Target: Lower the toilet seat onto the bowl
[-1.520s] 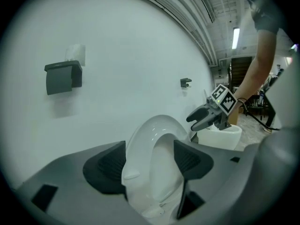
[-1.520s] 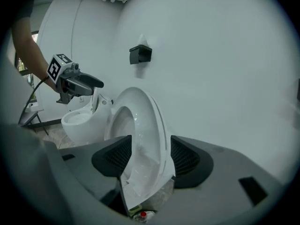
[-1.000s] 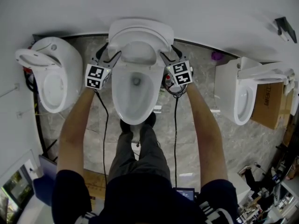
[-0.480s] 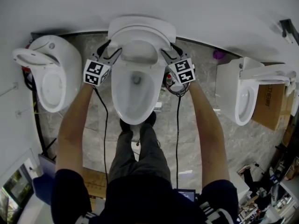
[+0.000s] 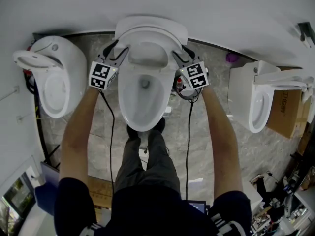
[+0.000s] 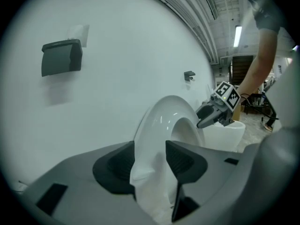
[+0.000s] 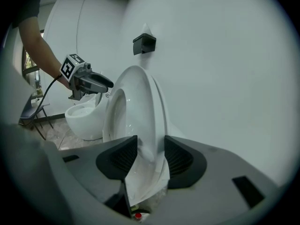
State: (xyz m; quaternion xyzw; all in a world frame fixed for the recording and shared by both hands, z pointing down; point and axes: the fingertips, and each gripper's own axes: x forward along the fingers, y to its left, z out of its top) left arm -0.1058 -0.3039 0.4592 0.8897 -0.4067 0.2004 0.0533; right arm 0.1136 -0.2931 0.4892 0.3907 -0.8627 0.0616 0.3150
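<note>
One broad white wall (image 5: 221,9) fills the top of the head view, with grey marbled floor (image 5: 197,146) below it. Standing at the bottom centre is a person (image 5: 147,200) in dark clothes, both bare forearms stretched up the frame. Three white toilets line the wall: the middle toilet's bowl (image 5: 129,119) sits dead centre, a second toilet (image 5: 66,77) at the left edge and a third toilet (image 5: 243,100) at the right, next to a cardboard box (image 5: 285,112). At upper centre the toilet seat (image 5: 150,33) stands raised, upright against the wall above the bowl and not yet lowered. The left gripper (image 5: 119,52) reaches the seat's left edge and the right gripper (image 5: 178,54) its right edge. Both pairs of jaws have just been closing. In each gripper view they stand partly apart with the seat's white rim filling the gap, and the ribbed pads meet it on both sides. Whether the lid behind is caught too I cannot tell. Black cables (image 5: 111,132) trail down from the grippers. A dark holder (image 6: 61,57) hangs on the wall, upper left in the left gripper view. A small purple object (image 5: 231,58) lies on the floor right of centre.
</note>
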